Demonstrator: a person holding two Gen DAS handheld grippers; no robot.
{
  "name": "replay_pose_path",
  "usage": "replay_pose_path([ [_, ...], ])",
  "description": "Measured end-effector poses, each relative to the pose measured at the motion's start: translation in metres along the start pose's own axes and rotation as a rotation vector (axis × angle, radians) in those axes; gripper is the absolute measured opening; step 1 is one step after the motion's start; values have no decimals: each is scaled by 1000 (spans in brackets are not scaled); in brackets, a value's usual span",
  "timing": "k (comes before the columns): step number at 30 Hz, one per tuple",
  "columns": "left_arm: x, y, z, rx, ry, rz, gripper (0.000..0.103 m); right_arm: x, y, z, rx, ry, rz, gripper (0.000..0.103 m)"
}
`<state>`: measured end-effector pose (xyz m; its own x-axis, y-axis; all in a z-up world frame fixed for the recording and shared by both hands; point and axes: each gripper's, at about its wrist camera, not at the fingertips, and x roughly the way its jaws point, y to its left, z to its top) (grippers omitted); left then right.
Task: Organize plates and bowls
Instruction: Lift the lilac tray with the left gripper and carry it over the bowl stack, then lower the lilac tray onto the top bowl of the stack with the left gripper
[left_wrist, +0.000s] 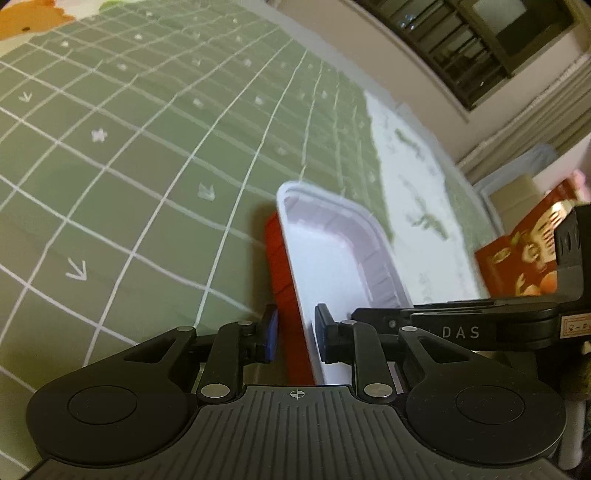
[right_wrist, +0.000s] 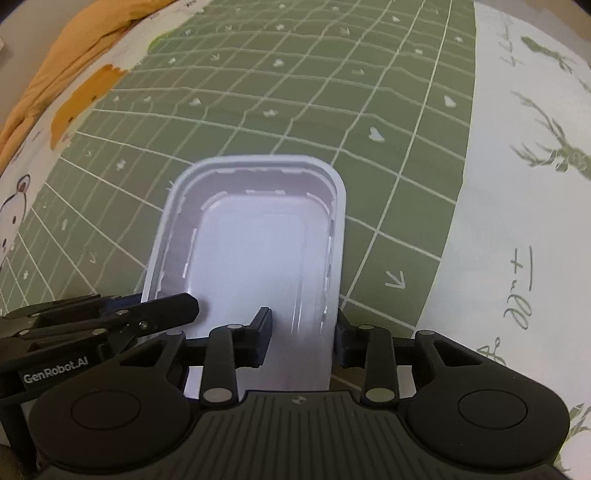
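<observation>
Bedspread: a green quilted cloth with a white grid and small white symbols (right_wrist: 258, 122) fills my right wrist view from nine to one o'clock; an orange blanket (right_wrist: 74, 48) bunches at ten o'clock and a white border printed with green deer (right_wrist: 535, 147) runs down the three o'clock side.
Task's thing: a white rectangular plastic tray with ribbed walls (right_wrist: 255, 251) lies on the green cloth at the centre of that view, its long side running from twelve to six o'clock.
Under the tray: in my left wrist view a red layer (left_wrist: 284, 280) shows just beneath the tray's near wall; I cannot tell what it is.
My left tongs (left_wrist: 295, 332): they reach in from eight o'clock in the right wrist view; in their own view the blue-padded finger (left_wrist: 271, 334) sits outside the tray's long wall and the other finger inside, together on that wall and the red layer.
My right tongs (right_wrist: 301, 336): one finger stands inside the tray, the other outside its right wall, clamped on that wall at six o'clock.
Far right, left wrist view: a red printed box (left_wrist: 524, 254) at three o'clock, a dark window frame (left_wrist: 480, 40) at one o'clock.
</observation>
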<state>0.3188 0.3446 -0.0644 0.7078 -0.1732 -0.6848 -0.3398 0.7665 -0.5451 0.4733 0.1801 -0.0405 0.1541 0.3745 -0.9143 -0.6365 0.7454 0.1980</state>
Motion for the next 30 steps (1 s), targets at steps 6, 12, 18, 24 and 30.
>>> replay_pose_path([
  [6,-61,-25,-1,56,-113,-71,24,-67,22,-8,-63,-122,-14,29],
  [12,-124,-46,-18,101,-176,-114,24,-127,47,-38,-59,-192,-28,29],
  [18,-178,-75,-59,203,-210,-128,24,-180,66,-95,-4,-266,-30,29],
  [24,-203,-92,-106,245,-127,-153,25,-218,67,-178,92,-368,-9,29],
  [30,-187,-113,-137,344,29,-62,24,-212,53,-236,159,-406,16,29],
])
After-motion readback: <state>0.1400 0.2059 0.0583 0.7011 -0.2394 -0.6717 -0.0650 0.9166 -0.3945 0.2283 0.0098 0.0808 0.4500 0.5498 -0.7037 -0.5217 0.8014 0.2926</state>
